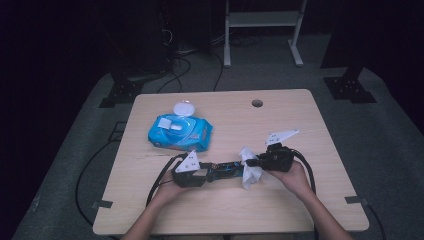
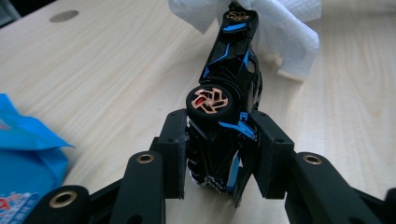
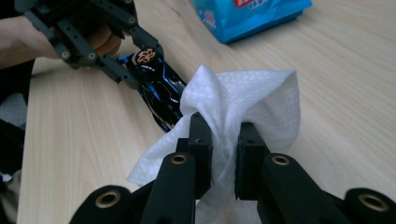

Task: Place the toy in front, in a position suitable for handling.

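White tissue (image 3: 243, 100) sits bunched between my right gripper's (image 3: 223, 154) pads, clamped tight and pressed against the far end of the black-and-blue toy car (image 2: 229, 100). My left gripper (image 2: 223, 156) clamps the car's near end, tipped on its side, over the wooden table (image 1: 280, 210); the blue wipes pack (image 1: 180, 132) lies at eleven o'clock from it

Black-and-blue toy car (image 2: 229, 93); white wipe (image 3: 243, 100)
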`<state>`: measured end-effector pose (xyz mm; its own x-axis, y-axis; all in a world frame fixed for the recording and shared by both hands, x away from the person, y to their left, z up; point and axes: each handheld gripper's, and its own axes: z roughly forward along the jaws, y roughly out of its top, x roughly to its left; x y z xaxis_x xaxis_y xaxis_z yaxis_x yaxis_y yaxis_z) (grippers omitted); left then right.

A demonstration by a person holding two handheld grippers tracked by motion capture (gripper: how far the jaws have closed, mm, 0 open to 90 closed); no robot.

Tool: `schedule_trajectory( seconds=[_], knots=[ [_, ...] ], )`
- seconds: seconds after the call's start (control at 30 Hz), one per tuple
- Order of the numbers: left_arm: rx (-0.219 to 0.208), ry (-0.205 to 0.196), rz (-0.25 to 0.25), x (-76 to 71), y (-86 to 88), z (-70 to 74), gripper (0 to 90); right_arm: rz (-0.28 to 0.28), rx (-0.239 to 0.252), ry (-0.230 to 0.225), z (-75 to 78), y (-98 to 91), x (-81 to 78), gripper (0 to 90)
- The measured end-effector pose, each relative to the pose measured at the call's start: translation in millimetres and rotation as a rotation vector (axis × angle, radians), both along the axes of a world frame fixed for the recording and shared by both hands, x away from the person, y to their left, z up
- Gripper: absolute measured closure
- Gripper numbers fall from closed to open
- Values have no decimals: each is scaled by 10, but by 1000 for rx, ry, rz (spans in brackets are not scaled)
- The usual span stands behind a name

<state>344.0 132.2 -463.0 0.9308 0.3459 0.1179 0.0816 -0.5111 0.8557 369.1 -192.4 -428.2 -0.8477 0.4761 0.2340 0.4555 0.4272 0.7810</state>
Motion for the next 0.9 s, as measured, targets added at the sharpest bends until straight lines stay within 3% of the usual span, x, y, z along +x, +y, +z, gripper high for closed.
schedule_trajectory(
  seconds=[0.23, 0.27, 0.43, 0.7, 0.73, 0.9],
  knots=[
    [-10, 0, 2, 22, 37, -12, 605, -25, 19, 45, -10, 40, 93, 749],
    [-10, -3, 1, 19, 37, -12, 605, -21, 40, 79, -17, 41, 111, 726],
    [-4, -5, 3, -3, 31, -4, 603, 5, 36, 98, -29, 46, 99, 725],
    [17, -6, 8, -51, 26, 13, 593, 27, -6, 15, -19, 80, -43, 750],
    [18, -28, 9, -82, 16, 10, 594, 23, -22, -18, -17, 93, -91, 751],
    [28, -54, 14, -137, -1, 8, 585, 16, -31, -61, -30, 89, -184, 759]
  ],
)
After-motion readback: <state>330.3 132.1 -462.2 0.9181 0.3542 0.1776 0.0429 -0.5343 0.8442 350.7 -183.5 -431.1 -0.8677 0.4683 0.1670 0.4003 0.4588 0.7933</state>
